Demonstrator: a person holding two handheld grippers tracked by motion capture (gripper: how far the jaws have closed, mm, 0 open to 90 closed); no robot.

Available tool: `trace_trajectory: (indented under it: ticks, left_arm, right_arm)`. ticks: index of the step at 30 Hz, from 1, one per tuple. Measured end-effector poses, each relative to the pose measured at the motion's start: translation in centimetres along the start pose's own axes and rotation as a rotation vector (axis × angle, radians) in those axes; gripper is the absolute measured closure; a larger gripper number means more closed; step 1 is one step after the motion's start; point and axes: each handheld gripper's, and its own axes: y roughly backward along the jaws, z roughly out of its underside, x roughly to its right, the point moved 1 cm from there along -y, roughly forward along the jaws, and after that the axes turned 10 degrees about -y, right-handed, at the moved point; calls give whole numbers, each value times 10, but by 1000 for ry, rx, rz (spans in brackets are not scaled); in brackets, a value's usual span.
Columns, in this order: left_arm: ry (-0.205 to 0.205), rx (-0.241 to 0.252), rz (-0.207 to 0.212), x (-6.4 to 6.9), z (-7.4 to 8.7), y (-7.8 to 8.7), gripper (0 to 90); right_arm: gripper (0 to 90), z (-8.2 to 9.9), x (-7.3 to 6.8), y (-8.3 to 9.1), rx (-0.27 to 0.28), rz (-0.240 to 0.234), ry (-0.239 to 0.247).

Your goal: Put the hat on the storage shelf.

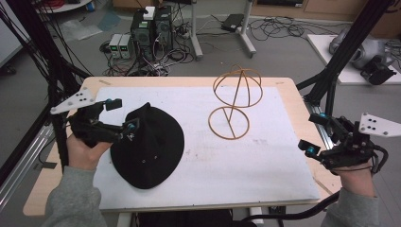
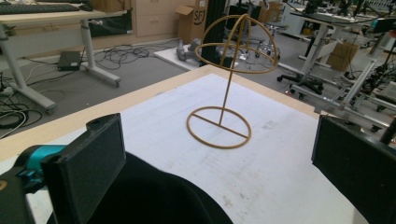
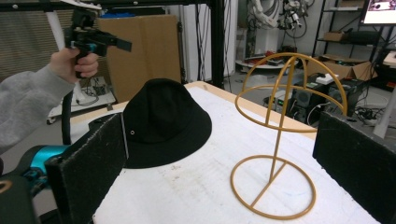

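A black brimmed hat [image 1: 147, 146] lies flat on the left part of the white mat [image 1: 265, 161]. To its right, near the far edge, stands a gold wire hat stand [image 1: 235, 101] with a dome top and a ring base. My left gripper [image 1: 123, 115] hovers open over the hat's left brim with nothing between its jaws. Its own view looks past the hat [image 2: 154, 198] to the stand [image 2: 223, 116]. My right gripper [image 1: 312, 133] is open off the mat's right edge, holding nothing. Its view takes in the hat [image 3: 163, 119], the stand [image 3: 279, 140] and the left gripper [image 3: 95, 42].
The mat covers a wooden table [image 1: 47, 184]. Black frame posts [image 1: 338, 61] rise at both sides of the table. Computer towers [image 1: 151, 30] and tangled cables lie on the floor beyond the far edge. Bare mat [image 1: 222, 170] lies in front of the stand.
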Motion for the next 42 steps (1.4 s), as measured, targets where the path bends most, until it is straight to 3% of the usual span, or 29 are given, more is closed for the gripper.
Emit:
trace_trajectory:
  ticks: [10,18,29,32,37,42]
  left_arm:
    - [1,-19,-30,-13,-3,-27,32]
    - [-2,-57,-42,-15,2,-38,31]
    - [33,-101,-88,-18,28,-52,32]
    - [28,-130,-118,-19,34,-56,32]
    - [5,-130,-142,-18,39,-60,85]
    - [30,-150,-154,-23,51,-63,90]
  right_arm:
    - [22,3,2,8,-5,14,-9]
    - [22,4,-2,12,-24,20,-3]
    - [22,5,-1,5,-52,4,6]
    - [22,6,-1,4,-58,0,3]
    - [22,6,-2,1,-68,-12,6]
    - [22,6,-2,0,-67,-14,9]
